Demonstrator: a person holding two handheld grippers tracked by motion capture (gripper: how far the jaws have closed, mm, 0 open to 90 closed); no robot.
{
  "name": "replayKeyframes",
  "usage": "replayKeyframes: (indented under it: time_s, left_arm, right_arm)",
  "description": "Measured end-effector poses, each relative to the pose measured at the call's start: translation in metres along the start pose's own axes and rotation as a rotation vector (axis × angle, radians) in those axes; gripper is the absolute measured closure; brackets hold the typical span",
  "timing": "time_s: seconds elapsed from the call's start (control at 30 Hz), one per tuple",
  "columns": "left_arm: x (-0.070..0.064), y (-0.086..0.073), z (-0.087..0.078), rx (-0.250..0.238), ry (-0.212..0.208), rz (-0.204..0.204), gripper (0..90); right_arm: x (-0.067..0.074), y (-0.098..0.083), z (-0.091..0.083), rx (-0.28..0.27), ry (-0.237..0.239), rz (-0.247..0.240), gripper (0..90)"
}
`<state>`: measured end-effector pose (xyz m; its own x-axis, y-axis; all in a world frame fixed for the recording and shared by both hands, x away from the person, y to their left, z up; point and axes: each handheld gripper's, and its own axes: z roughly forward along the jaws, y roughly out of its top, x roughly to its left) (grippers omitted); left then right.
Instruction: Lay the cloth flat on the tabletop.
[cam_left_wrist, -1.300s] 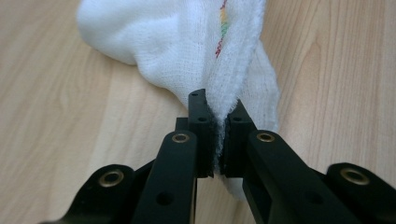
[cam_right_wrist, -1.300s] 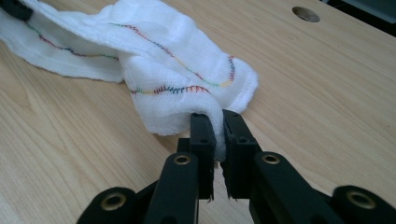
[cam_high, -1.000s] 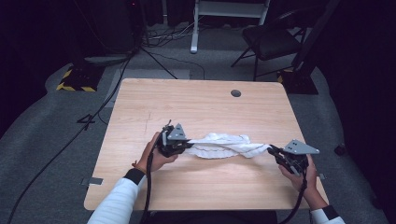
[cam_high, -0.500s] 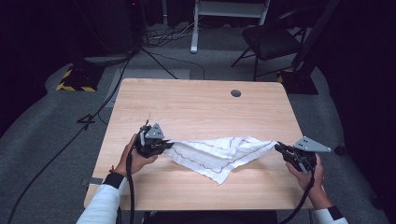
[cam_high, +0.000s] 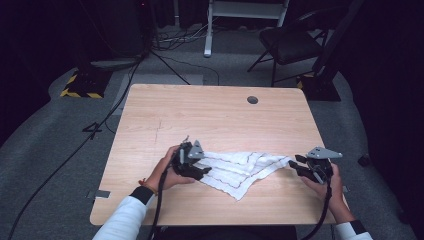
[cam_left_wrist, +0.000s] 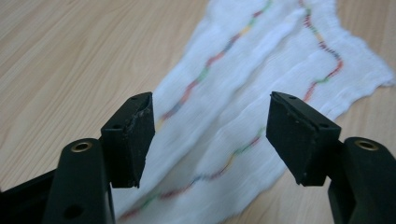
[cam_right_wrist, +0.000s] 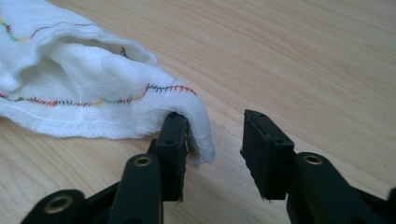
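Observation:
A white cloth (cam_high: 240, 171) with wavy multicoloured stitched lines lies partly folded on the wooden table (cam_high: 210, 117), between my two hands. My left gripper (cam_high: 204, 173) is at the cloth's left end. Its jaws have just been opening, and in the left gripper view (cam_left_wrist: 210, 119) they stand apart above the cloth (cam_left_wrist: 275, 70) without pressing it. My right gripper (cam_high: 298, 165) is at the cloth's right corner, and its jaws have also just been opening. In the right gripper view (cam_right_wrist: 212, 128) that corner of the cloth (cam_right_wrist: 84, 88) drapes loosely over one jaw's tip, with the other jaw clear of it.
A round cable hole (cam_high: 252, 100) sits near the table's far edge. Behind the table a chair (cam_high: 290, 45), a white stand (cam_high: 245, 10) and floor cables (cam_high: 165, 55) are on the grey carpet. Bare wood surrounds the cloth on all sides.
The cloth was pulled taut between both shut grippers. Both have let go and it now lies slack on the table. My left hand swung left, then came back right.

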<state>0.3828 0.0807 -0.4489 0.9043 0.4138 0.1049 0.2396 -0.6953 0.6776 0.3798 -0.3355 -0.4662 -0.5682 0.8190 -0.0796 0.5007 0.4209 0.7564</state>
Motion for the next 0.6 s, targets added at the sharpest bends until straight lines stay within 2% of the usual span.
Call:
replayKeyframes:
  time_s: [0.07, 0.13, 0.23, 0.4, 0.5, 0.6]
  left_arm:
    - [-0.008, 0.011, 0.011, 0.002, -0.020, 0.030, 32.0]
    - [-0.014, 0.021, 0.023, 0.003, -0.051, 0.053, 31.1]
    - [-0.020, 0.034, 0.040, 0.024, -0.068, 0.077, 31.9]
    - [-0.021, 0.044, 0.062, 0.028, -0.062, 0.090, 33.5]
    - [-0.020, 0.047, 0.071, 0.030, -0.035, 0.075, 35.4]
    - [-0.016, 0.049, 0.076, 0.024, -0.060, 0.061, 41.5]
  right_arm:
    - [-0.002, 0.001, -0.001, 0.015, 0.047, -0.007, 49.2]
    - [-0.001, 0.002, -0.001, 0.046, 0.104, -0.034, 40.7]
    - [0.002, 0.002, -0.001, 0.089, 0.146, -0.057, 33.9]
    - [0.001, 0.006, -0.007, 0.060, 0.164, -0.038, 29.5]
    - [0.001, 0.005, -0.005, 0.027, 0.155, -0.016, 33.1]
    - [-0.001, 0.005, -0.001, -0.008, 0.124, 0.026, 39.4]
